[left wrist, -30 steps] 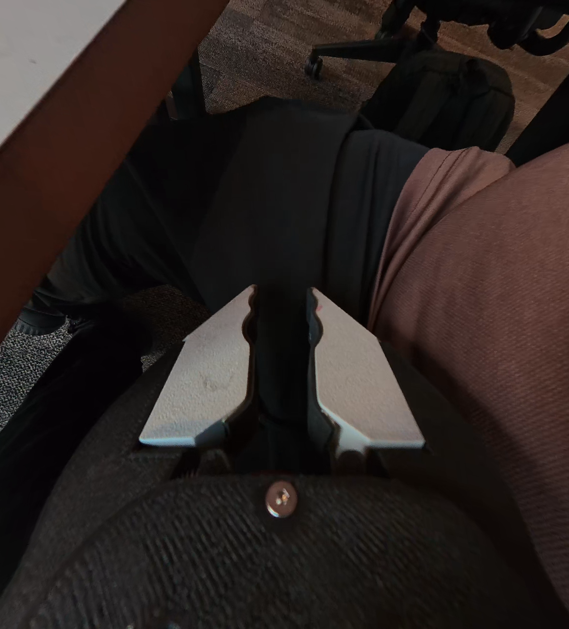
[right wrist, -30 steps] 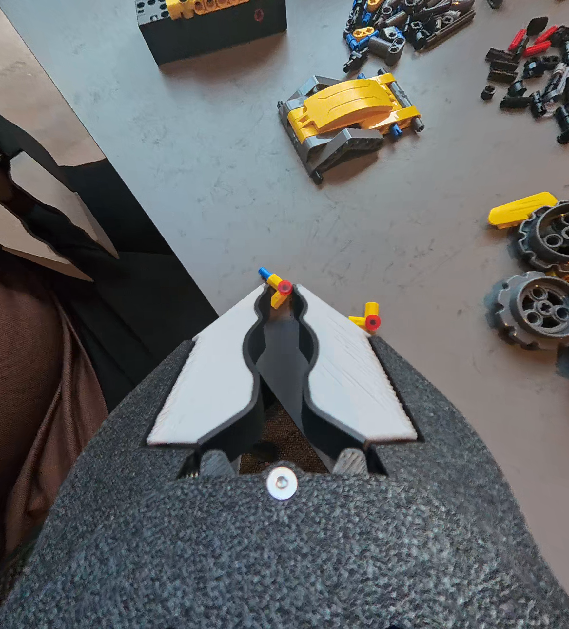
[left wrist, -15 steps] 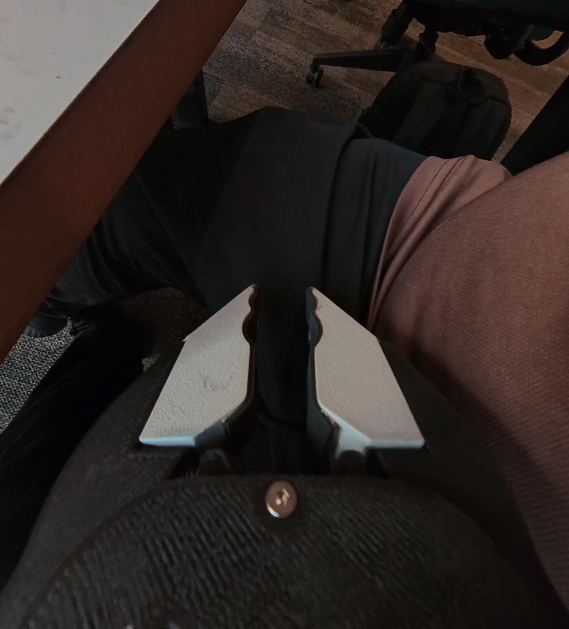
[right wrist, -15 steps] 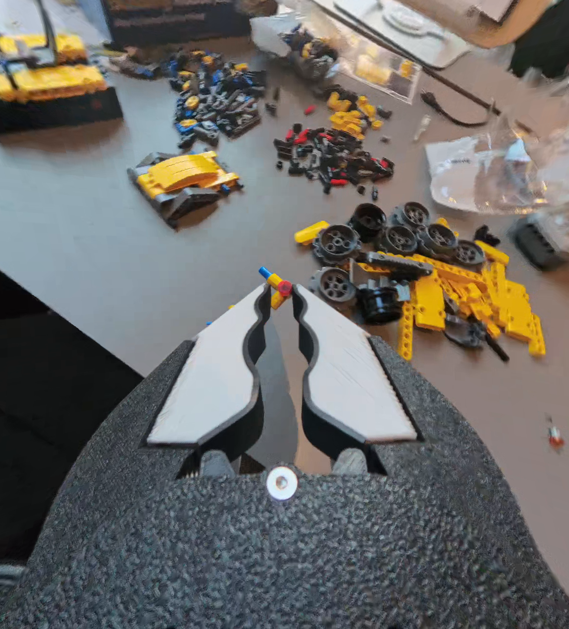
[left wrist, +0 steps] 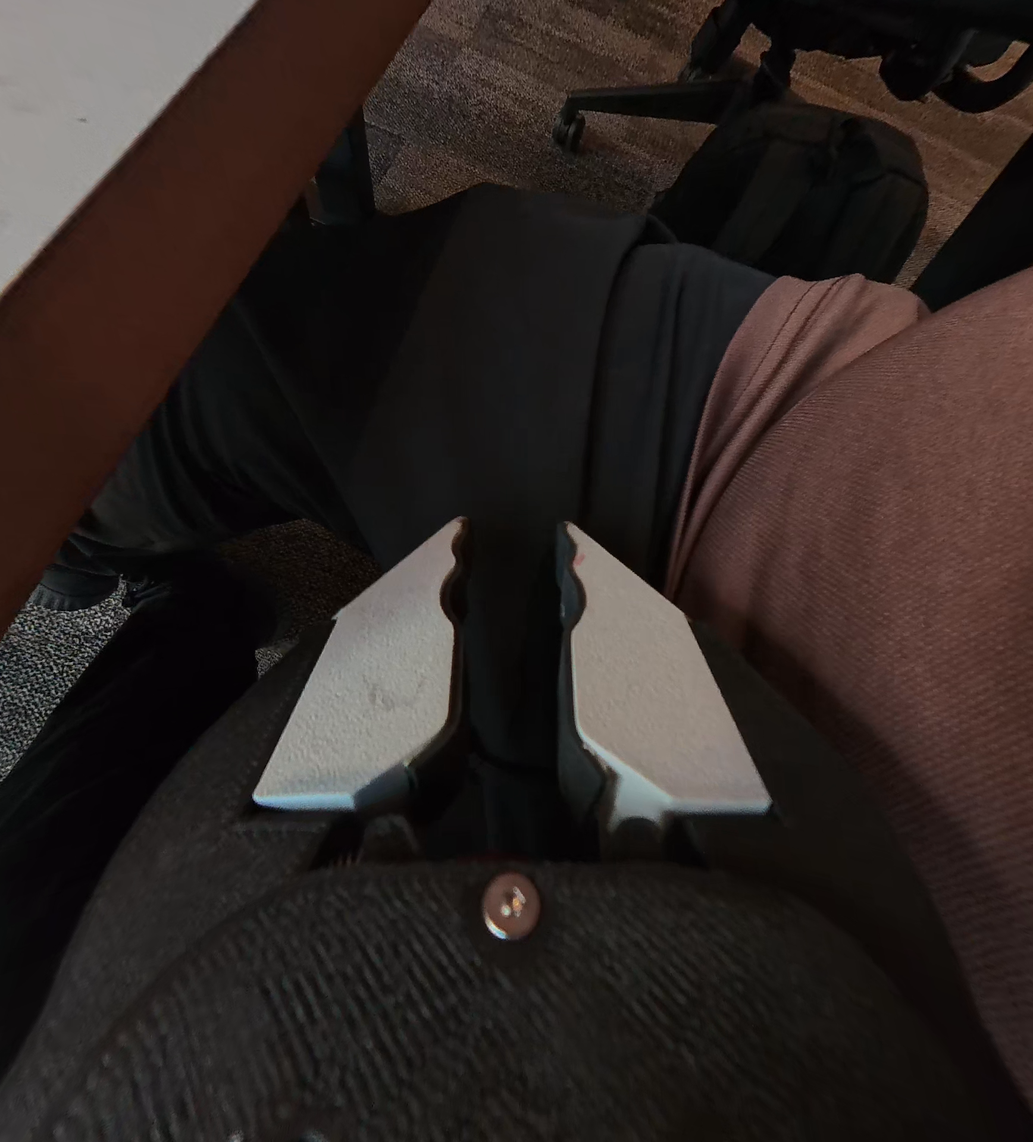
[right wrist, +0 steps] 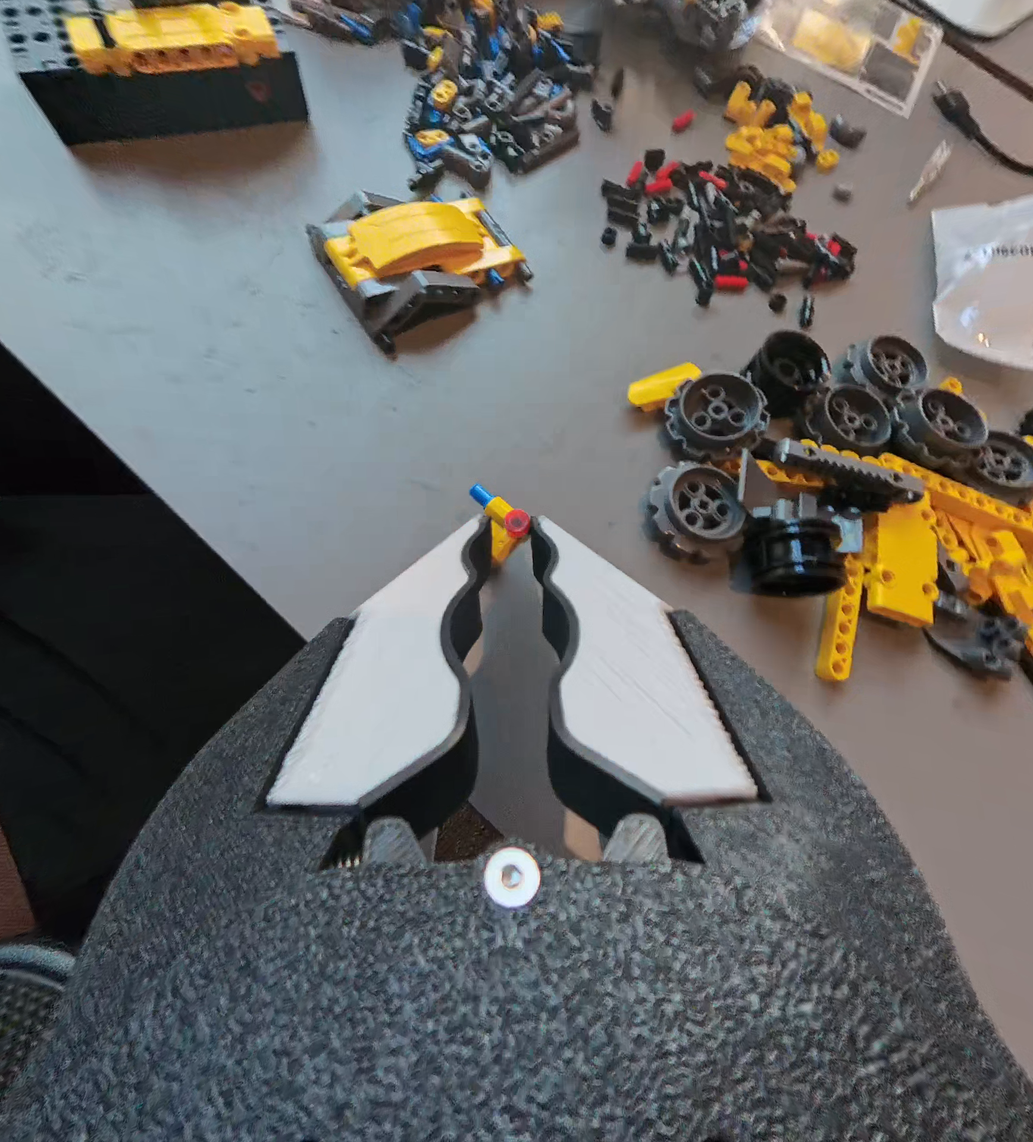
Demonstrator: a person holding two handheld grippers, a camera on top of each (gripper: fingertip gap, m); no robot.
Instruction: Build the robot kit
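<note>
1. Right gripper: jaws nearly together, tips pinching a small yellow connector piece with a blue pin and a red end, held above the grey table.
2. Ahead on the table: yellow-and-grey curved assembly; to the right, a cluster of dark grey wheels beside a heap of yellow beams.
3. Farther back: pile of black and red pins, black box, clear plastic bag.
4. Left gripper: jaws spread, empty, below the brown table edge, over a person's dark trousers, beside a brown shirt.
</note>
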